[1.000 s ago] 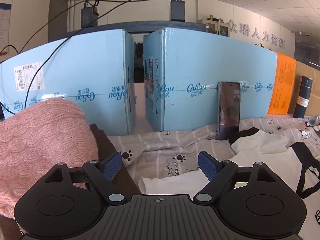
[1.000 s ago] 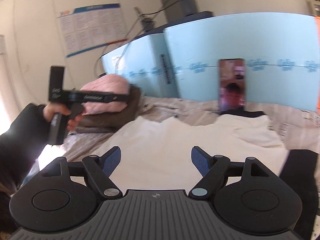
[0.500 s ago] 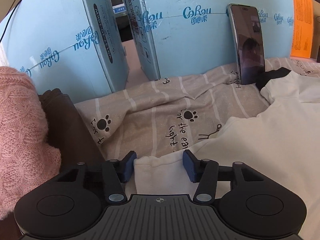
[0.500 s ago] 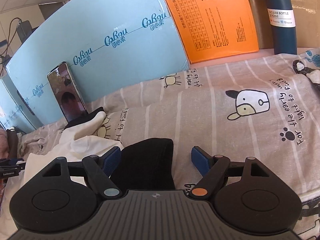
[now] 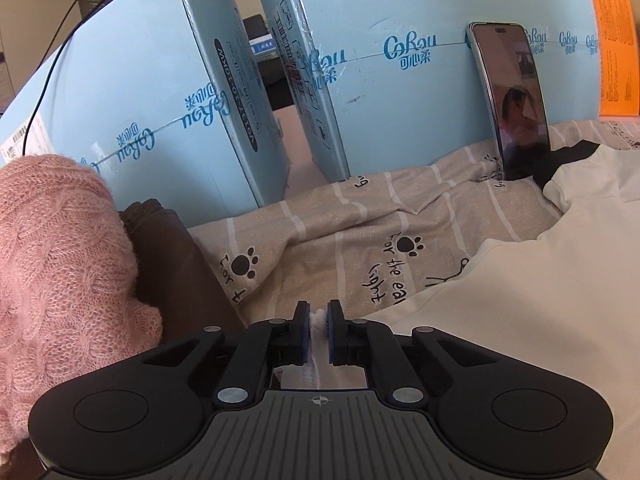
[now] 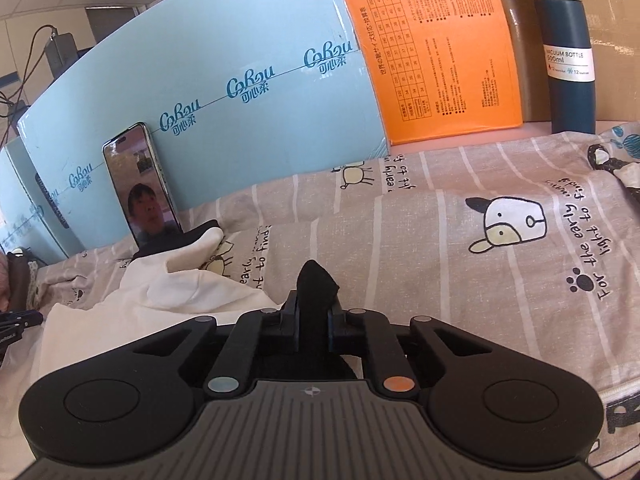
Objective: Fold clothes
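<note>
On bedsheet (image 6: 500,288) | left gripper (image 5: 319,330) pinches white shirt (image 5: 520,300) edge | right gripper (image 6: 313,320) pinches black trim (image 6: 316,284)

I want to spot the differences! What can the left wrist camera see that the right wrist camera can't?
Only the left wrist view shows the fluffy pink sweater on a brown garment, and the left gripper pinching the white edge of the shirt.

Only the right wrist view shows the blue bottle, the orange sheet, and the right gripper pinching a black part of the shirt.

Both show the phone, the blue boxes and the cartoon bedsheet.
</note>
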A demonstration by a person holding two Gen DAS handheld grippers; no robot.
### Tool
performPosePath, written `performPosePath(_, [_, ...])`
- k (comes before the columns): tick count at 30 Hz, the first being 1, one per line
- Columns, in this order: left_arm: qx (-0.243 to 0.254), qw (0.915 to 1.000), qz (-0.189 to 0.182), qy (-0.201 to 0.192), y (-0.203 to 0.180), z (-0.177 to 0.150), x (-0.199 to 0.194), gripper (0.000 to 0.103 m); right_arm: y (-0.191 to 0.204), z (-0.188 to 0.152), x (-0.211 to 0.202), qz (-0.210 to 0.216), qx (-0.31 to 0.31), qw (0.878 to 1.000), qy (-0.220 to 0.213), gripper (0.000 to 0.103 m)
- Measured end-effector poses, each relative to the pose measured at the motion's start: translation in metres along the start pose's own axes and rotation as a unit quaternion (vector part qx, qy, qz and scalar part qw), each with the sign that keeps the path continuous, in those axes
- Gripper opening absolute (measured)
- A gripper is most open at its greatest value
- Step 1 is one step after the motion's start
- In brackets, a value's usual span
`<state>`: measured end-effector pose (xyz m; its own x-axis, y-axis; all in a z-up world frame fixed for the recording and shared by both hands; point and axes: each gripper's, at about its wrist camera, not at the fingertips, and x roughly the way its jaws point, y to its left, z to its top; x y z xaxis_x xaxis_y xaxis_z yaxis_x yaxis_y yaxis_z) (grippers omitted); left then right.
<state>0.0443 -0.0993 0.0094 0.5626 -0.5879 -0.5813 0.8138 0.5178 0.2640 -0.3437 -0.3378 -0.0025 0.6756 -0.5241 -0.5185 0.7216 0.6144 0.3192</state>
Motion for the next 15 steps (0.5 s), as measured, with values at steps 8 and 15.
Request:
performPosePath(8, [0.001, 0.9998, 0.018, 0.000, 0.000, 0.000, 0.004, 0.011, -0.007, -0.004, 0.003, -0.039, 0.007, 0.999, 0.024, 0.010])
performPosePath(15, [-0.062, 0.9962, -0.045, -0.040, 0.003, 0.027, -0.007, 0.020, -0.010, -0.001, -0.002, -0.024, 0.019, 0.999, 0.020, 0.028])
